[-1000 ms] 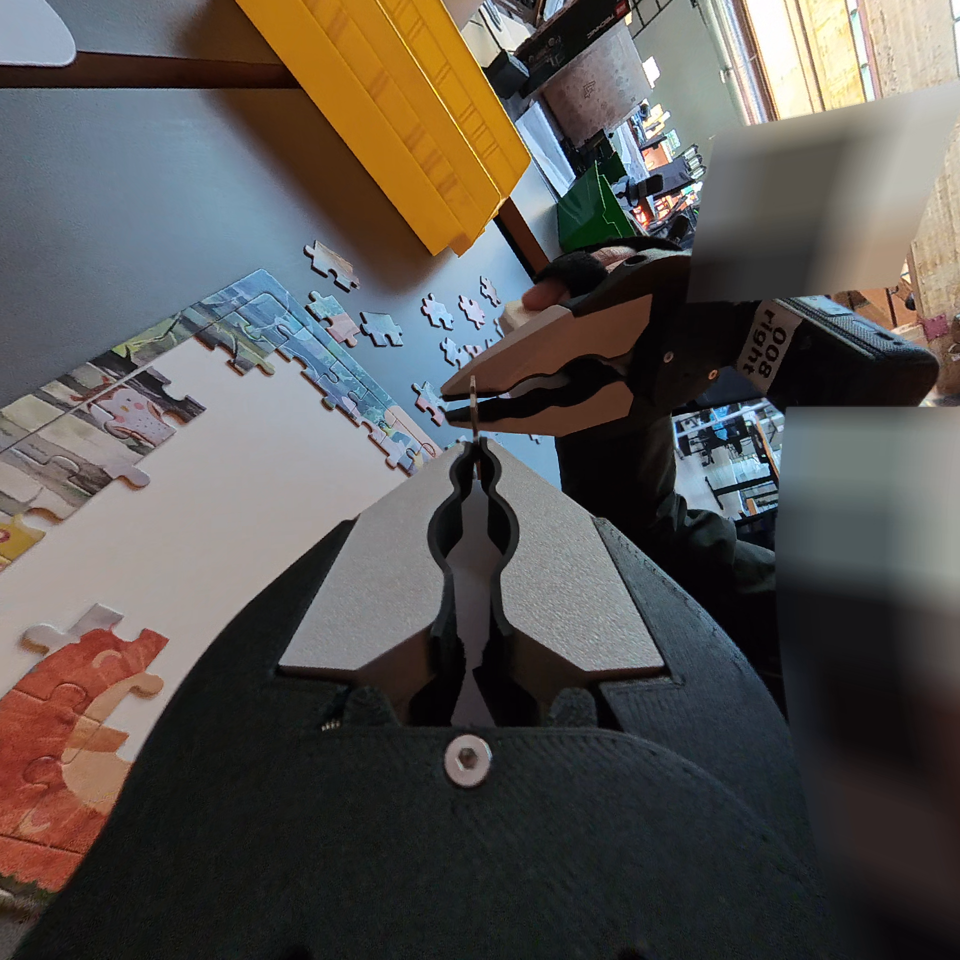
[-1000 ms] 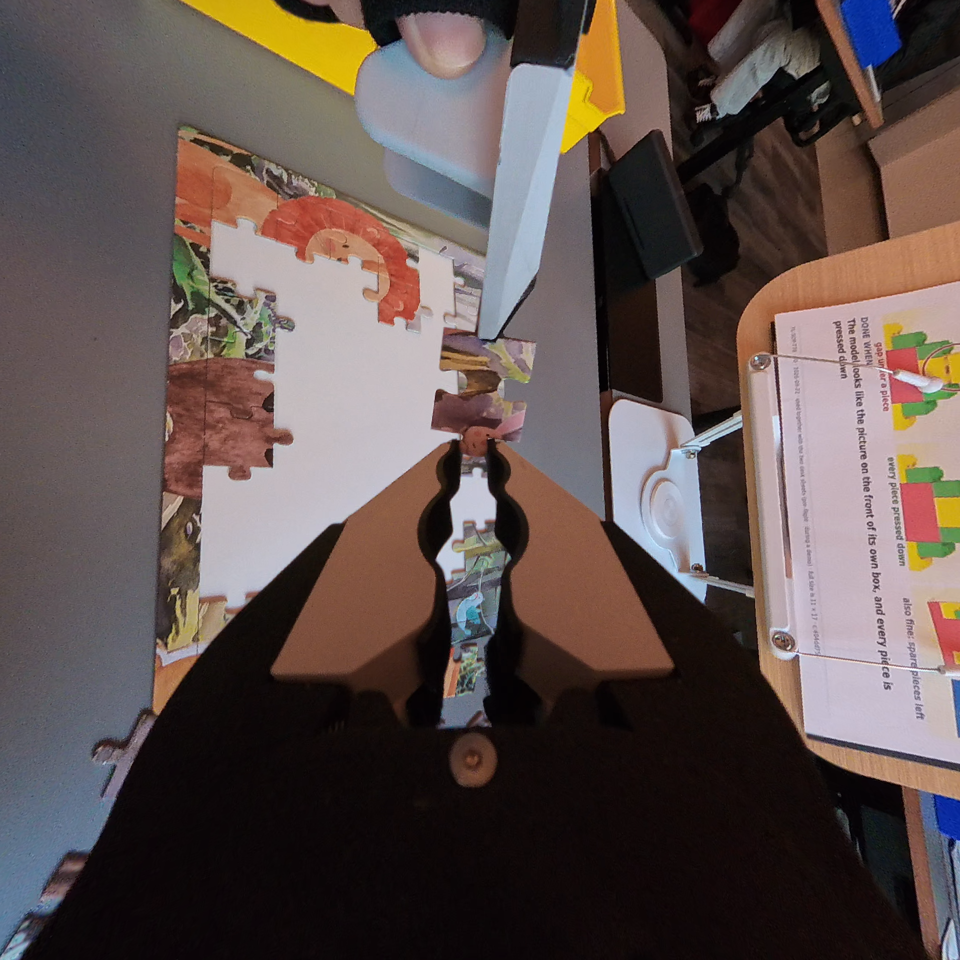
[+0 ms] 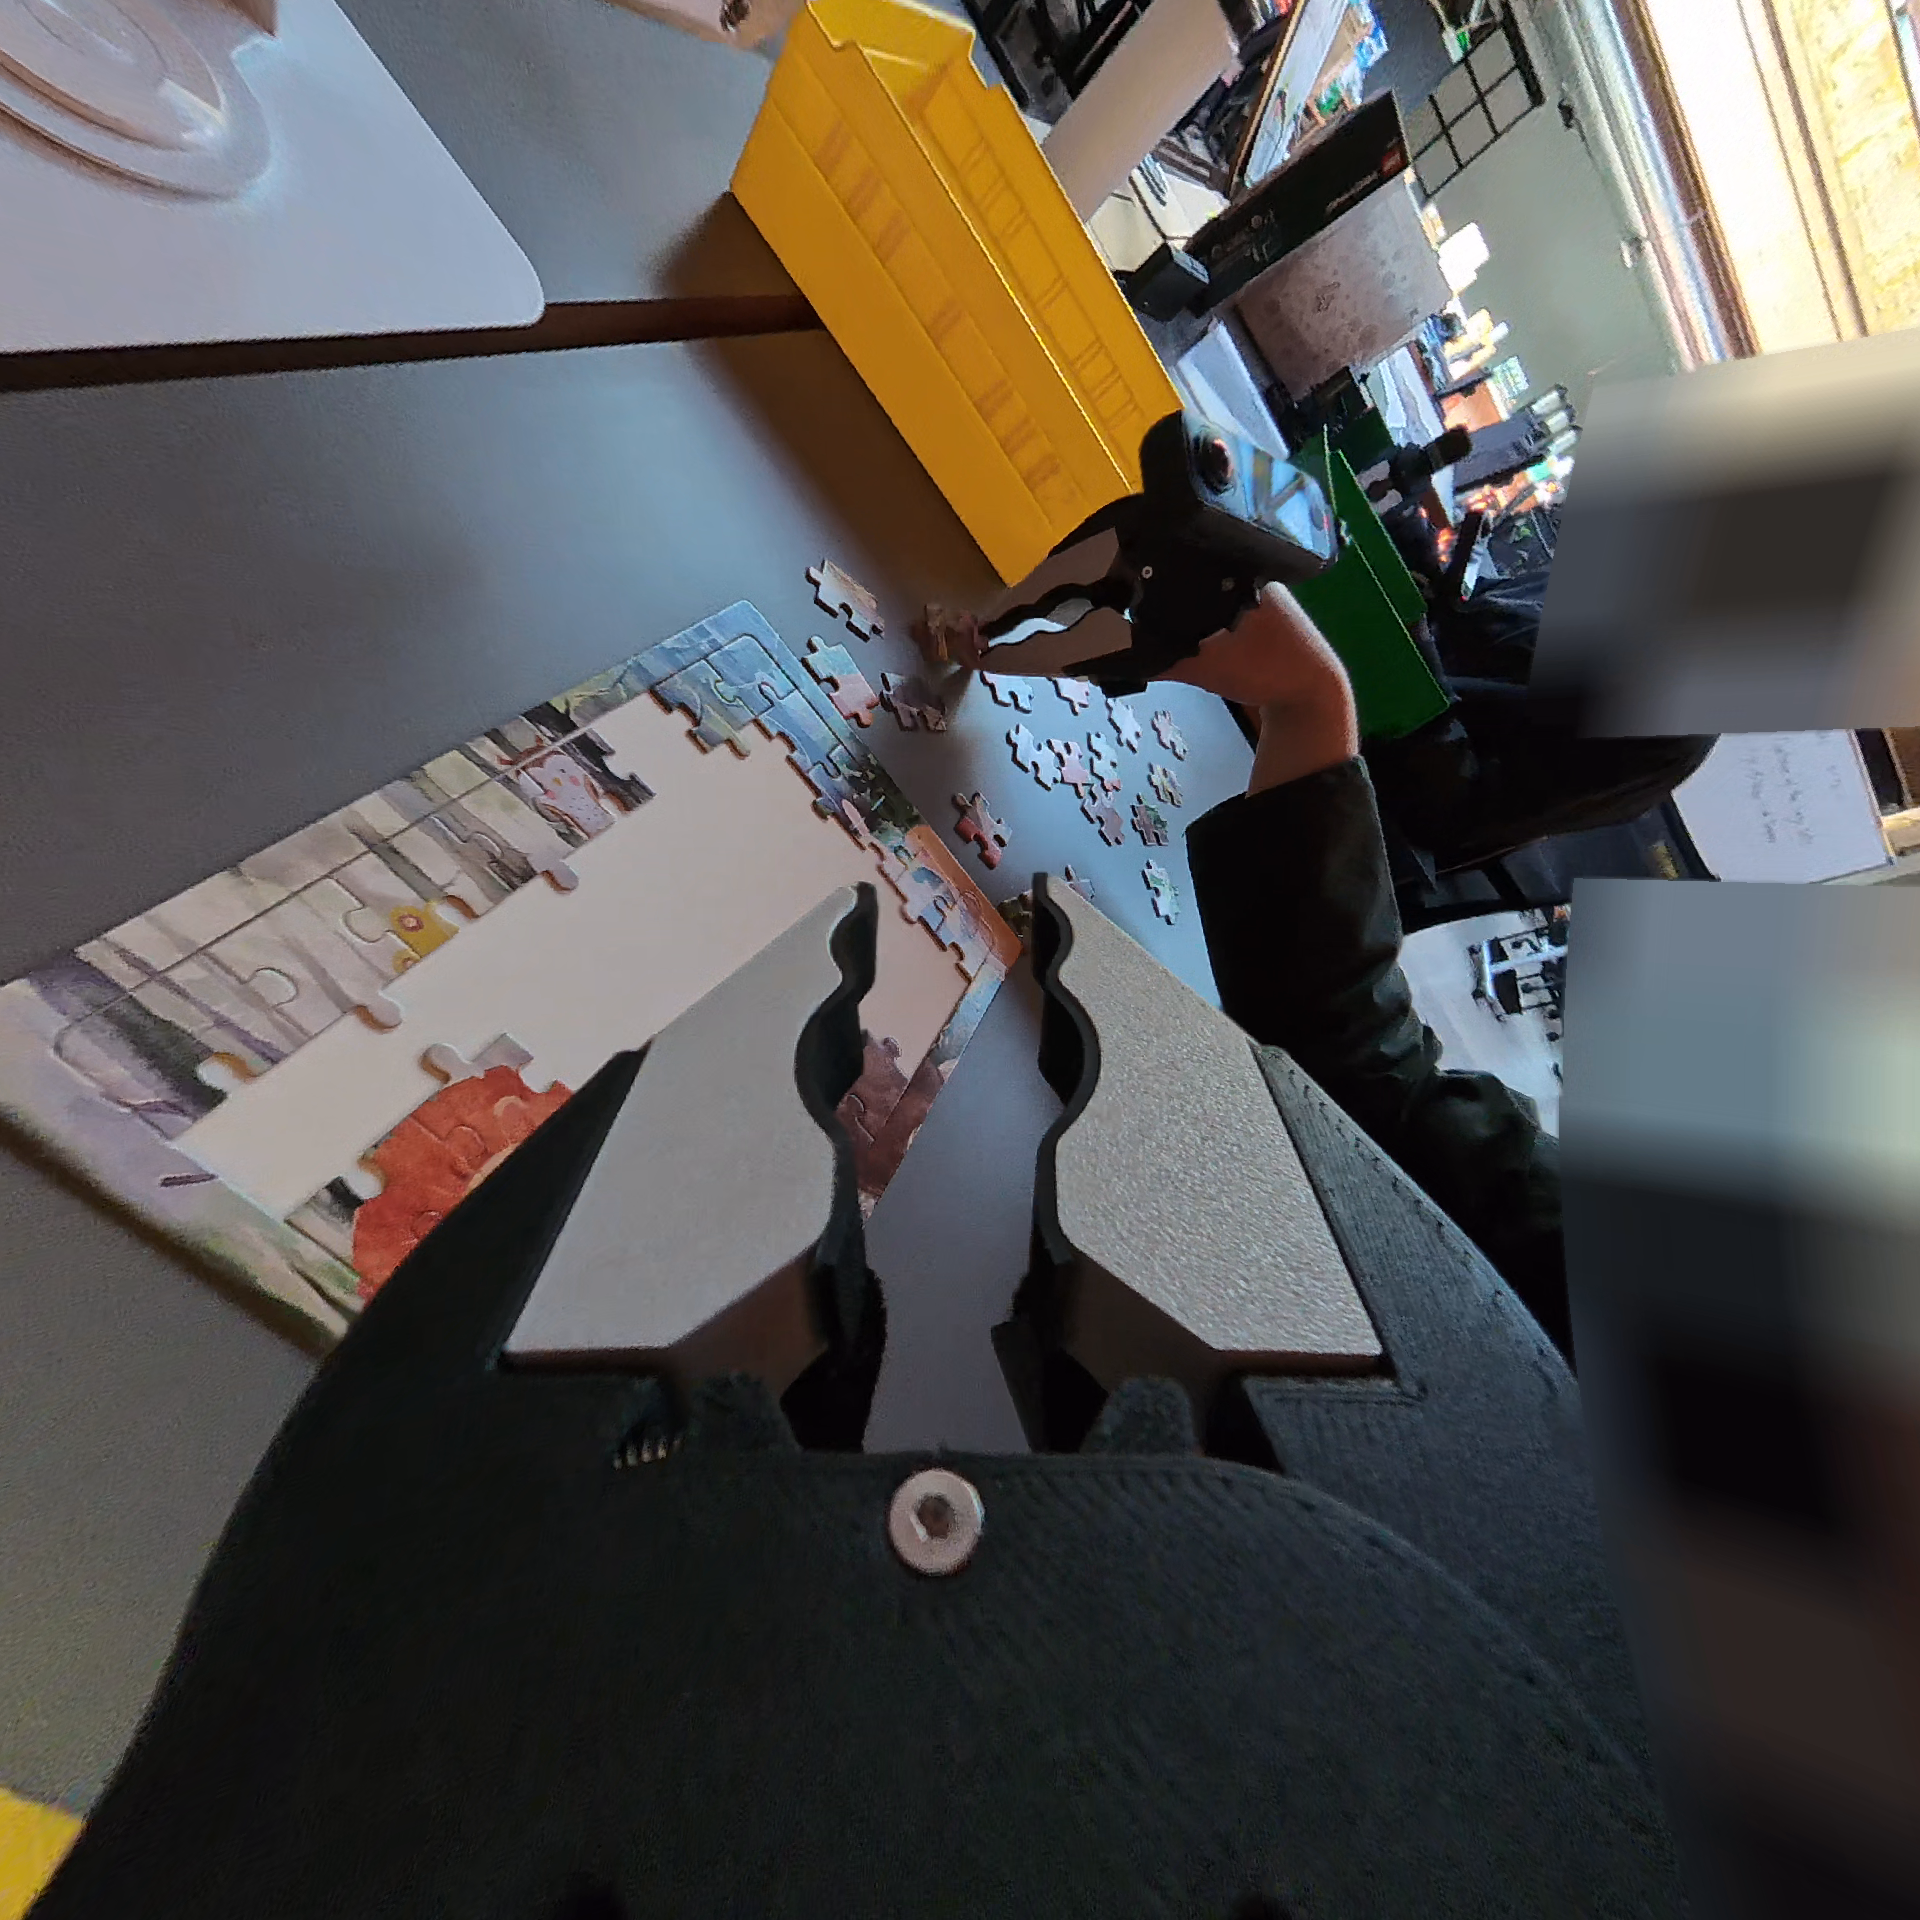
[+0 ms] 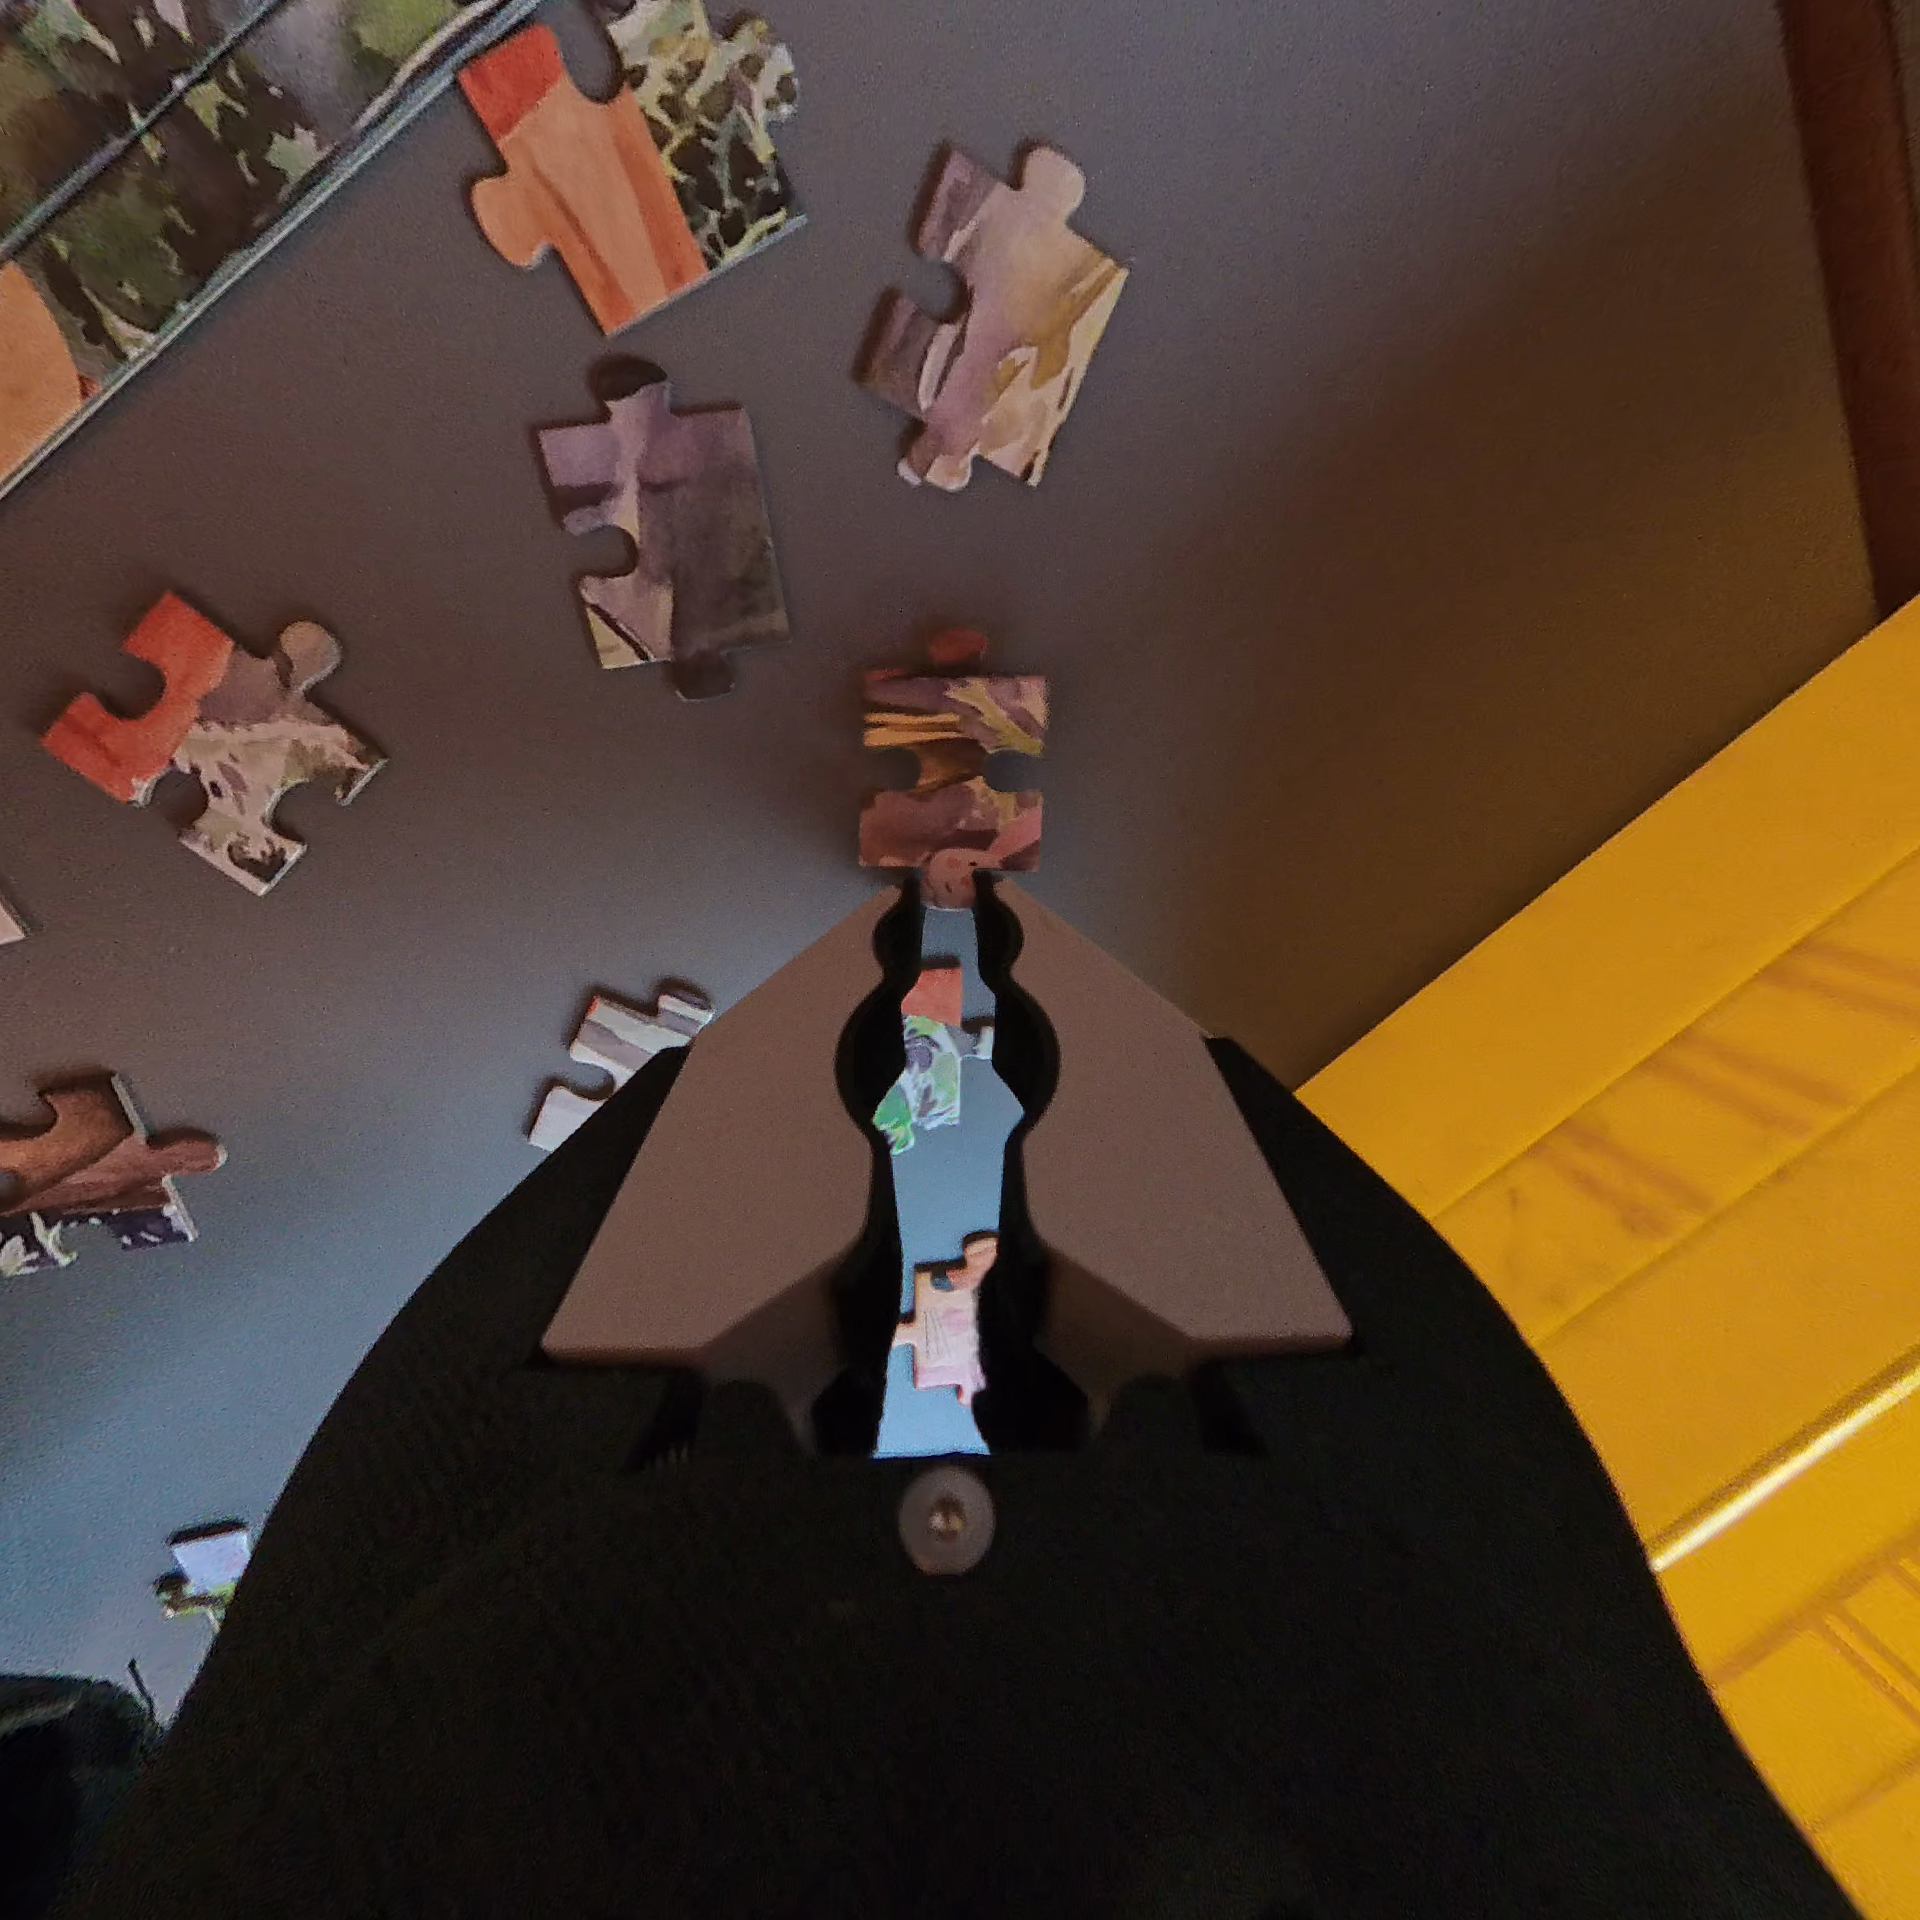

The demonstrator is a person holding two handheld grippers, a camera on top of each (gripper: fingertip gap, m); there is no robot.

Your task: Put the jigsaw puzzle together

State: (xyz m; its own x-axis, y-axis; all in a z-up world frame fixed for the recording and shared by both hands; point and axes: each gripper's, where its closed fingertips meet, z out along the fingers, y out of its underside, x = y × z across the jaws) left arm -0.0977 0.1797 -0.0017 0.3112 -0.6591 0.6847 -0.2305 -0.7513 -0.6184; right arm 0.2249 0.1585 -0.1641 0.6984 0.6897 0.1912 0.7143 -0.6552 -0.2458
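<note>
Grey table [image 4: 1351,416]; puzzle piece [image 4: 951,769] lengthwise beyond fingers [image 4: 1091,1039].

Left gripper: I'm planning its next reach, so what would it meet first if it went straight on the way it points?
The open left gripper points past the assembled puzzle's orange corner. Straight on, it would probably first meet the loose pieces scattered on the grey table, though depth is unclear.

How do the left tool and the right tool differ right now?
The left tool stands open with nothing between its fingers; the right tool is shut on the tab of a purple-brown puzzle piece. The left tool sits over the corner of the assembled puzzle; the right tool is among the loose pieces beside the yellow bin. Both share grey fingers on a black body.
</note>
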